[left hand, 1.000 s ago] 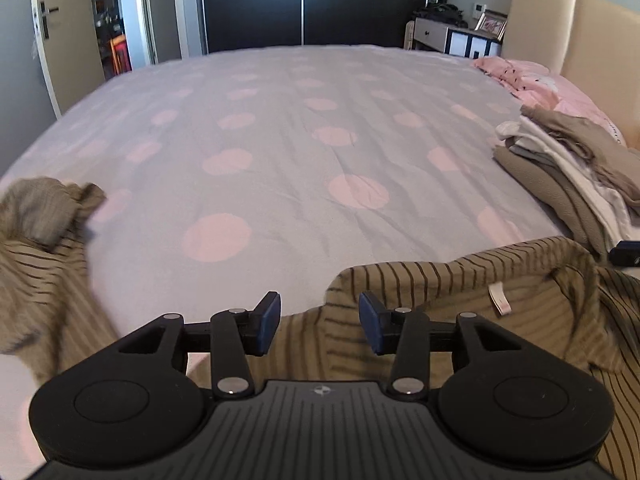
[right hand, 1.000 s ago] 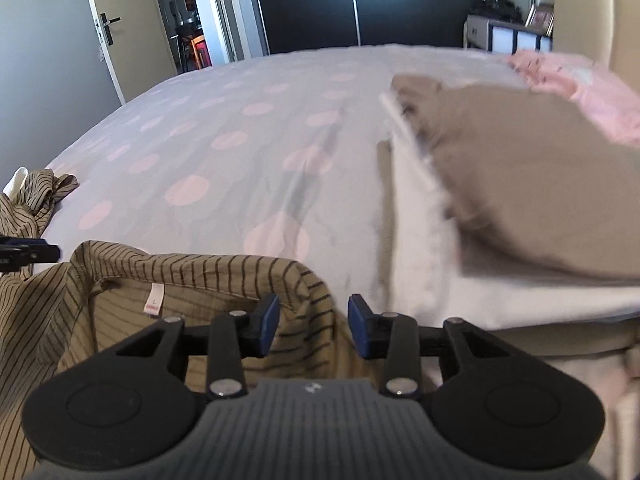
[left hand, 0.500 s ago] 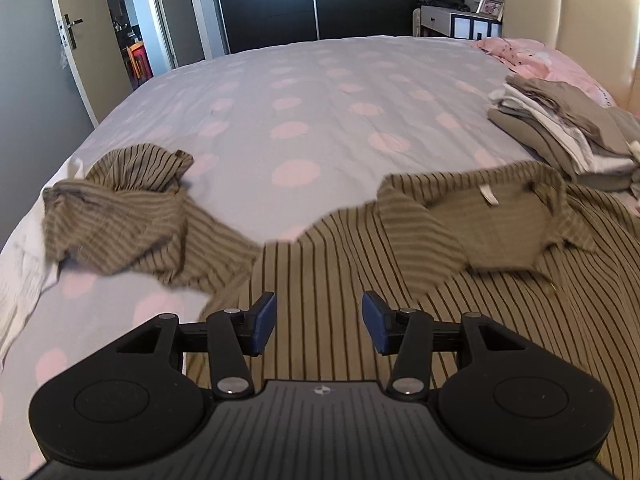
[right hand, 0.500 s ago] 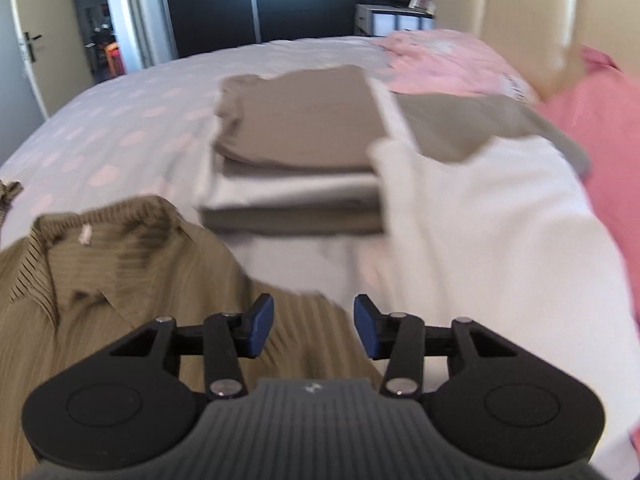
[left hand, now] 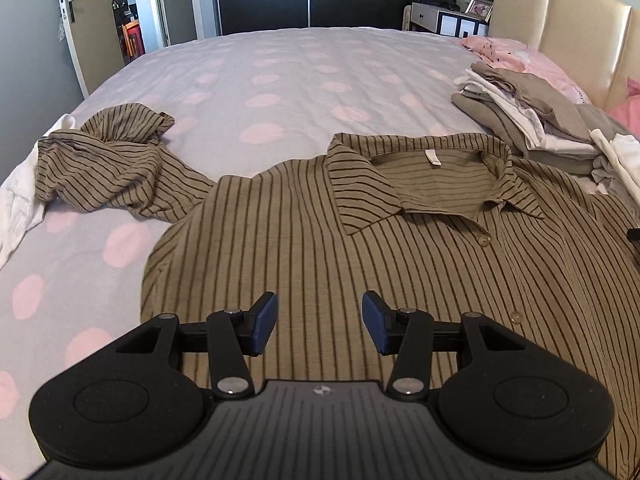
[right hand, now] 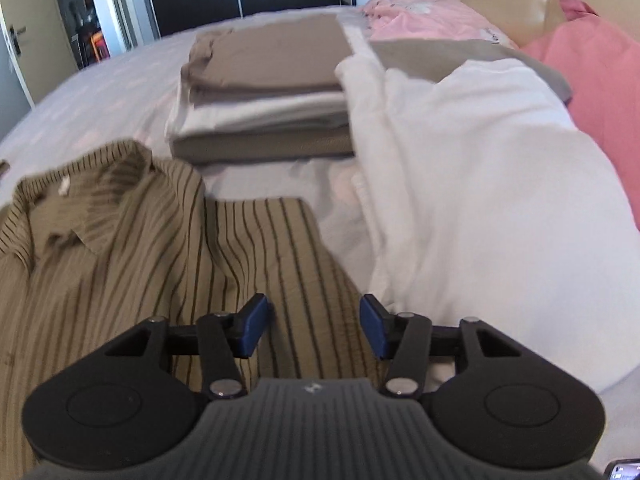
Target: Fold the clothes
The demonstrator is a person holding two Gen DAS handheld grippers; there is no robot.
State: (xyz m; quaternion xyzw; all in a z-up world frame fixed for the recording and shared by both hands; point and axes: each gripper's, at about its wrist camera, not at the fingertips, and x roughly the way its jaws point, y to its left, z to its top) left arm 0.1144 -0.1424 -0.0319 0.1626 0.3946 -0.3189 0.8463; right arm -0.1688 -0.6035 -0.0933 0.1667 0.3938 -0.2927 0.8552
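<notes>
Tongs L (left hand: 319,328) & R (right hand: 313,327) agape above striped shirt (left hand: 400,248).

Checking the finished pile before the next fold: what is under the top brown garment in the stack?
Under the brown garment lie a white layer, then a grey-brown one, on the bed. Only their folded edges show; anything deeper is covered.

The striped shirt (left hand: 400,248) runs off the left wrist view at 4 o'clock, its hem hidden behind the left tongs (left hand: 319,328). In the right wrist view the folded stack (right hand: 264,96) is blurred, and a phone (right hand: 622,472) is cropped at 5 o'clock.
</notes>
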